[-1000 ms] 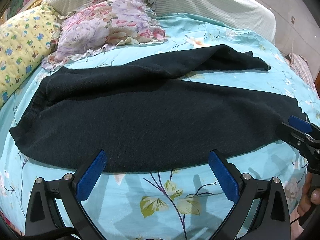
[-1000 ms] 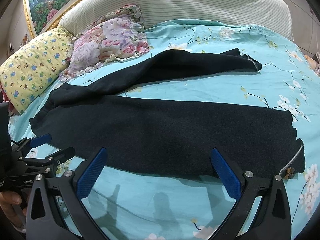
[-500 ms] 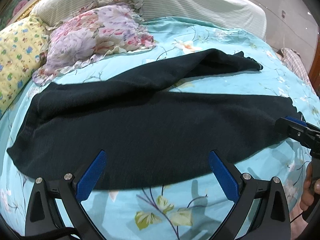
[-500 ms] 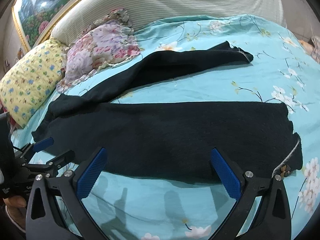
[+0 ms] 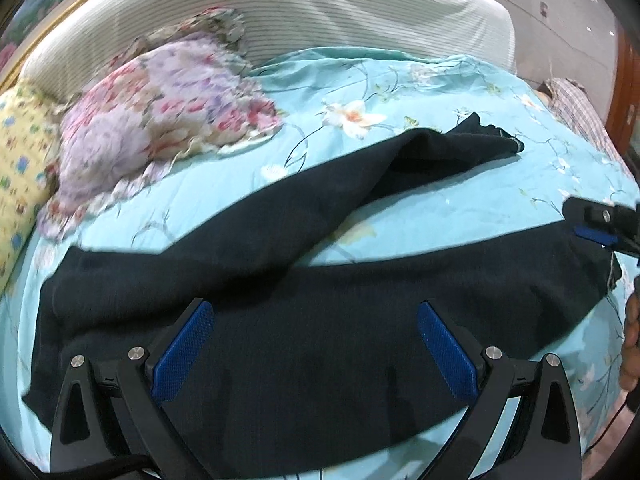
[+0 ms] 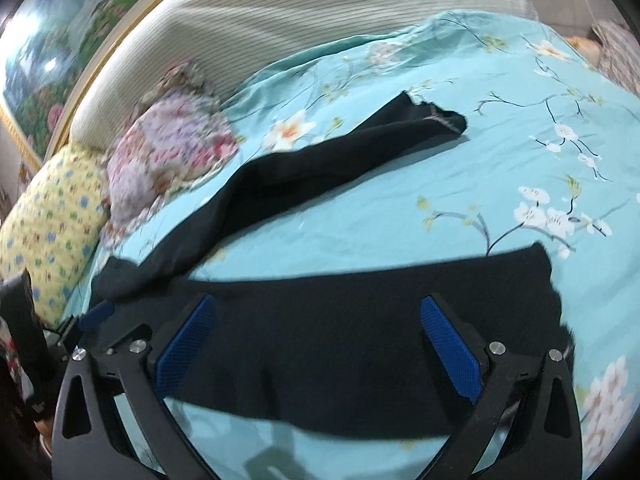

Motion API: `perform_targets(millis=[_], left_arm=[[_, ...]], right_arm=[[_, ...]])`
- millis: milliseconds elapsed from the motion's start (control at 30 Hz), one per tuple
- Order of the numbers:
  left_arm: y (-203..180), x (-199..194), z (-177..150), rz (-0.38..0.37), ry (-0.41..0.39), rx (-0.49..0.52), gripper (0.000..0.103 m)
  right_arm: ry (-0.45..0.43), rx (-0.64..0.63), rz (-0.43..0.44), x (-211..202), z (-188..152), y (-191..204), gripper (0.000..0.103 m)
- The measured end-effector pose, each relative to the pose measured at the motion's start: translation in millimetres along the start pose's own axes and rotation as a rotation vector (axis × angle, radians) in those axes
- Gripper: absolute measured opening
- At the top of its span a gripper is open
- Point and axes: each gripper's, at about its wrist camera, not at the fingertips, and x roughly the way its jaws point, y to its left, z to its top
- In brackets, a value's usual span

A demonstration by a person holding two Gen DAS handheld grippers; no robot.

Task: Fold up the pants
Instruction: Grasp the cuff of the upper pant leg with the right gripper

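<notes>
Over blurred black pants, both grippers' fingers spread, seemingly untouching, hem cut off

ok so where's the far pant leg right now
In both wrist views the far leg of the black pants angles away across the turquoise bedsheet toward the headboard, its cuff to the right of the floral pillow.

Bed, turquoise floral sheet; black pants spread across; floral pillow, yellow pillow at head.

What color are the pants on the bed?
The pants are plain black, clearest in the left wrist view.
</notes>
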Motion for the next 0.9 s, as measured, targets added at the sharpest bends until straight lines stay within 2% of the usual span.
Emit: perform_targets(millis=[67,167,467,667,833,867,900], left_arm=[[-2,7,12,-0.007,0.0,0.022,0.102],[-8,22,32,-0.009,0.006,0.072,0.102],[-27,65,78,-0.036,0.022,0.176,0.102],[-39,93,112,-0.114,0.034,0.253,0.102],[-53,116,124,-0.174,0.074,0.324,0.102],[-55,120,124,-0.177,0.084,0.331,0.1],[-58,126,124,-0.189,0.103,0.343,0.094]], right_arm=[[0.004,0.055,0.011,5,13,-11,0.094],[0.006,0.111,0.017,13,33,-22,0.091],[0.036,0.236,0.005,50,79,-52,0.09],[0.038,0.343,0.007,70,102,-79,0.09],[0.056,0.45,0.006,87,115,-102,0.088],[0.059,0.464,0.003,90,117,-104,0.085],[0.057,0.466,-0.003,91,119,-105,0.082]])
